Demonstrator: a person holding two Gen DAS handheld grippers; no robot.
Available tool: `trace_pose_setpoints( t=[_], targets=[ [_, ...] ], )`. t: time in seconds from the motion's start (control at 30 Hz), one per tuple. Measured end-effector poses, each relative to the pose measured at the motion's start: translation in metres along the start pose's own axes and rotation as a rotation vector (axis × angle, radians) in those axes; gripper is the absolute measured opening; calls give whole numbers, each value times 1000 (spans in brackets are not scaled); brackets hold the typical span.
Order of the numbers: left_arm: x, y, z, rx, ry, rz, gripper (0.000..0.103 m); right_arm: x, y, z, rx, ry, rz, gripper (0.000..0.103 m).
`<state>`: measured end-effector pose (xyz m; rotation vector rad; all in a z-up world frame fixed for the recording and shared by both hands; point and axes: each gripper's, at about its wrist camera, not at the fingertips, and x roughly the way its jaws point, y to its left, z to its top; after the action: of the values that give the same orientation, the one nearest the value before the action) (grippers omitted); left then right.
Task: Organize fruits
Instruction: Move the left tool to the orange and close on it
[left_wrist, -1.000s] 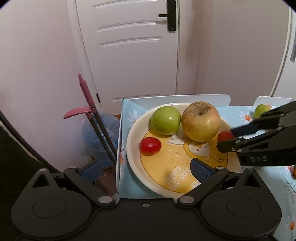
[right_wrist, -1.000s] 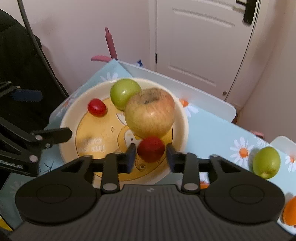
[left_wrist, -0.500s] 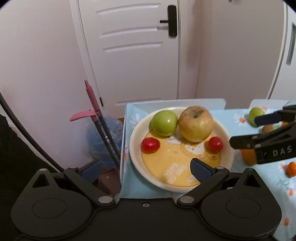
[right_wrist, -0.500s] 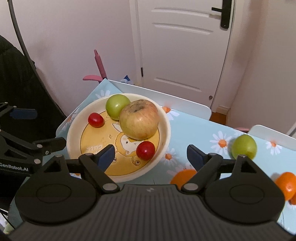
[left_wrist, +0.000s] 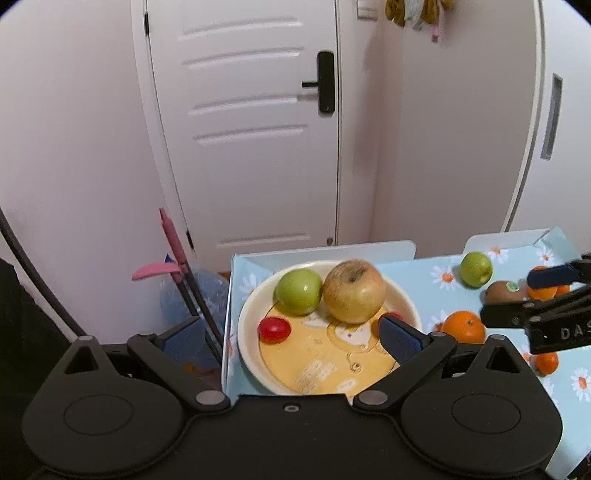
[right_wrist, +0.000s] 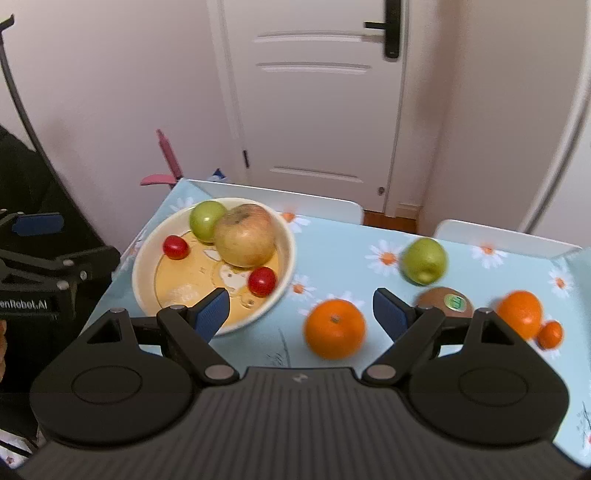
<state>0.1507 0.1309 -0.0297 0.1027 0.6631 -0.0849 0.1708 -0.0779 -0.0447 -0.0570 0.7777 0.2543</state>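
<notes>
The right tongs (right_wrist: 299, 314) have let go of the red tomato (right_wrist: 262, 281), which now lies in the bowl (right_wrist: 286, 266), and pulled back; their jaws have just been opening and stand wide and empty above the tabletop (right_wrist: 332, 258). The left tongs (left_wrist: 291, 338) are open too, holding nothing.

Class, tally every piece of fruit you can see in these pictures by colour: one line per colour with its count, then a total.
Red: 2, both in the plate
Green: 2
Yellow-brown apple: 1
Orange: 3
Brown kiwi: 1
Total: 9
</notes>
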Motion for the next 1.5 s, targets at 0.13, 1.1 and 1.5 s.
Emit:
trace_pose_setpoints(
  t=[0.13,1.1,1.5],
  targets=[
    [-7,-14,2,30,-1,-17,102,-16,-20,-9,26,-6,-28,100],
    [-2,-245,-40,39,71,-122,92,-27,-257,-71,-32,13,-34,96],
    [51,-301,-66,37,141,-118,72,24,-302,-89,-62,36,24,87]
  ],
)
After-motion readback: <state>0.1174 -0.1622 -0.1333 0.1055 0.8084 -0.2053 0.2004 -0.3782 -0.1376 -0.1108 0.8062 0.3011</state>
